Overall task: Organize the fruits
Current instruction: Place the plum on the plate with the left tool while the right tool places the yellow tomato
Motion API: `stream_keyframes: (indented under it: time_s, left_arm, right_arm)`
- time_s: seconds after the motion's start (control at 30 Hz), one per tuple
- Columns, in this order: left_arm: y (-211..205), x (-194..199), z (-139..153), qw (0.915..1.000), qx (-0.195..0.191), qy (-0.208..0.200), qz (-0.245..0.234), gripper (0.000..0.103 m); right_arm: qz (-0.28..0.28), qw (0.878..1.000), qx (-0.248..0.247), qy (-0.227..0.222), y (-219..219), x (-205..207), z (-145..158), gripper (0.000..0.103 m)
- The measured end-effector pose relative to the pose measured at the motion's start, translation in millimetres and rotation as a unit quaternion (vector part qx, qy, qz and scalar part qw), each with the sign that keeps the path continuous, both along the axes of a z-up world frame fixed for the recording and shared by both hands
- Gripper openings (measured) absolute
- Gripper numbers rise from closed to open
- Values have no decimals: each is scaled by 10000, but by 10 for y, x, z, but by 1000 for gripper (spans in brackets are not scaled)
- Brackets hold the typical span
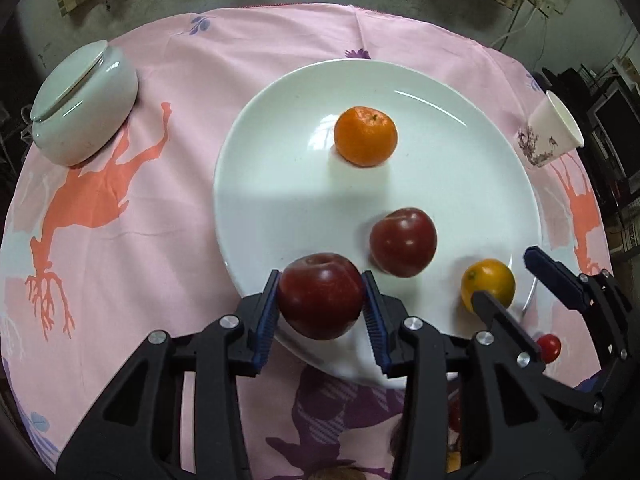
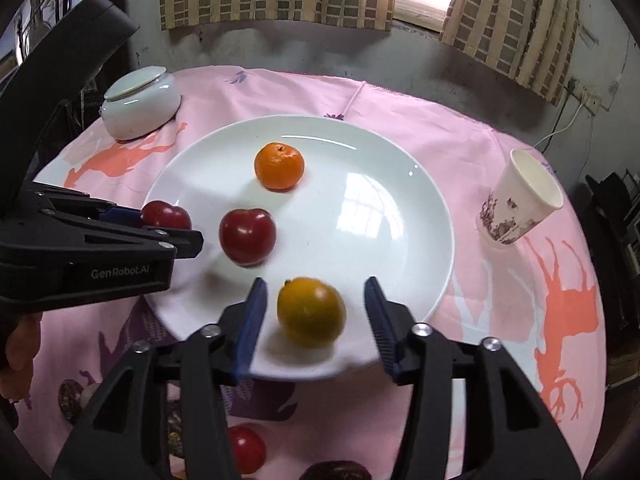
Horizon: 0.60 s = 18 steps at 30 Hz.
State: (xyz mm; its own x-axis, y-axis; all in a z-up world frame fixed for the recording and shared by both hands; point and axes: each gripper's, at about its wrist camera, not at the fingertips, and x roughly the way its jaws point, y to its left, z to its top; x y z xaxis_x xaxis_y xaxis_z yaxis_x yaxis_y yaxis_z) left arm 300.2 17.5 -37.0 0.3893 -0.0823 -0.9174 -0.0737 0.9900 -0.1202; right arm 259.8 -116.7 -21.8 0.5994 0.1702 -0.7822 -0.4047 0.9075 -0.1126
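"GenRobot.AI" in pale letters on left gripper (image 2: 192, 236) body.

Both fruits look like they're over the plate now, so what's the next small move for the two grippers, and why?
Probably draw both back off the white plate. The right hand-held gripper stands open around the yellow-orange fruit, which rests on the plate. The left hand-held gripper brackets the dark red plum at the near rim; finish opening it first.
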Motion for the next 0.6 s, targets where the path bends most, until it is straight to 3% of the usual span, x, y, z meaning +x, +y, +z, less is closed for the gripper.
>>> stream_keyframes:
  time_s: [0.03,0.07,0.1,0.3,0.47,0.6]
  left_arm:
    - [7,-6,35,9999,-36,-103,39,61]
    - [-3,-21,92,9997,-13,-231,57,66]
    - [-26,-40,149,9994,106,-328,68,81]
    - [-66,-282,399,9975,441,-517,-202,83]
    - [-107,-833,480,9939,859,-491,-490,84]
    - [-146,-1339,462,9938,889,-345,-577,84]
  right_arm:
    - [-8,9998,-45,-181,-3,-27,30,66]
    - [32,9995,11,-308,-20,-55,68,66]
    - [63,9995,85,-314,-41,-70,97,67]
    - [-153,9991,369,-138,-310,-294,225,67]
    - [-503,9957,745,209,-690,-678,272,67]
    - [-664,9931,845,463,-903,-1045,259,67]
